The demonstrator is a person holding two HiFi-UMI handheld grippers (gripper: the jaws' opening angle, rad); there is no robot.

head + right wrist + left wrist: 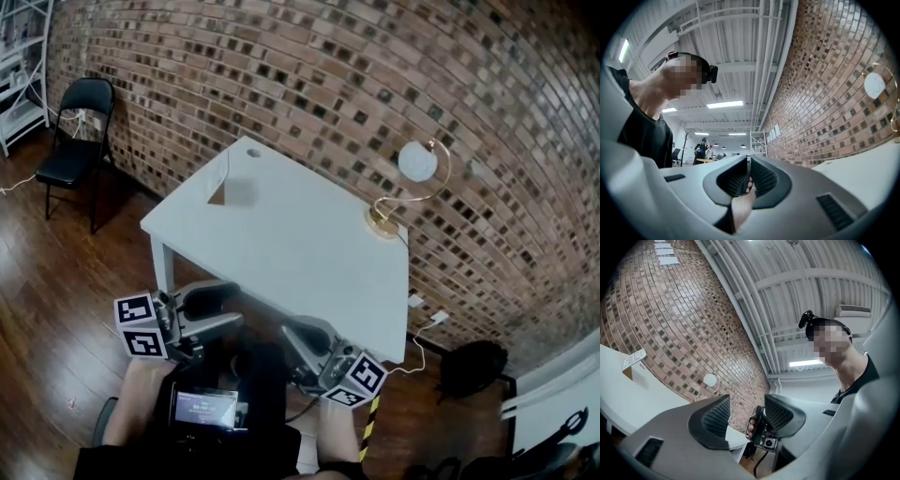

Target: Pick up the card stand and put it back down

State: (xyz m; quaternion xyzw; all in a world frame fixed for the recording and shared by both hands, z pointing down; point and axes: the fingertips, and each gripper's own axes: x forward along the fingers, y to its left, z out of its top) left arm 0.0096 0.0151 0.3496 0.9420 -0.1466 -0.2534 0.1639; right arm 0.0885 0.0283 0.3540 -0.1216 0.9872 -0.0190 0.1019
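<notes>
Card stand (pixel 225 187) is seen standing at the far left corner of the white desk (pixel 300 253) in the head view, well apart from both tongs. Its white card (pixel 633 360) is shown side-on only in the left gripper view. The left tongs (pixel 747 405) are held wide apart with nothing gripped. The right tongs (pixel 748 165) are closed together and empty. A round lamp (pixel 405 186) is seen by the brick wall (pixel 375 84).

We can read nothing: print on the card stand (pixel 634 359) at the desk's far corner and on the screen (pixel 203 409) is too small.
</notes>
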